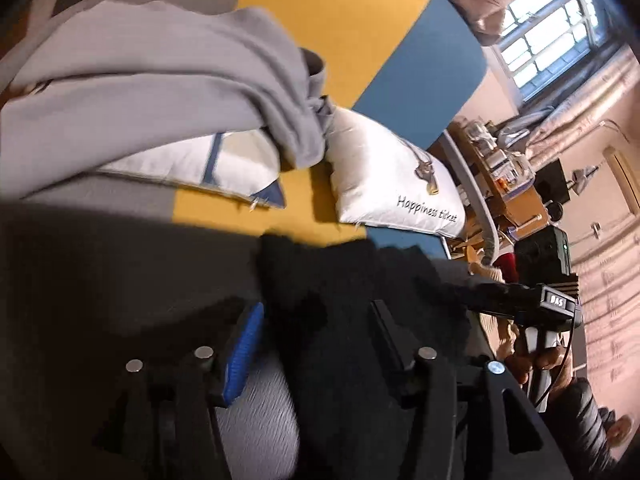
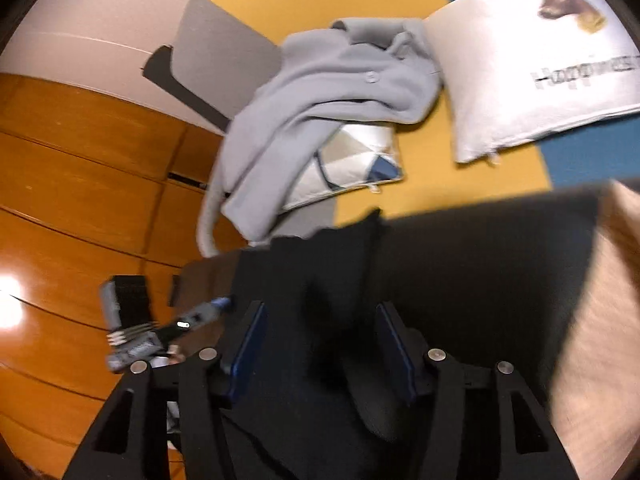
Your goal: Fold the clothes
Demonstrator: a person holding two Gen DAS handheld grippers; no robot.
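Black cloth fills the near part of both wrist views, blurred, lying between the fingers of each gripper. In the right wrist view the right gripper stands well parted, its blue pads on either side of a dark fold that rises between them — the pads do not seem to press on it, though blur makes contact hard to judge. In the left wrist view the left gripper is likewise spread wide, the same dark garment lying over the gap and hiding most of the right finger; its blue left pad stands clear of the cloth.

Farther off, a grey garment is draped over a patterned cushion on a yellow, blue and grey bedcover. A white pillow with printed lettering lies to its right, touching the grey garment's far edge.

Left of the bed in the right view — a glossy orange wood floor.
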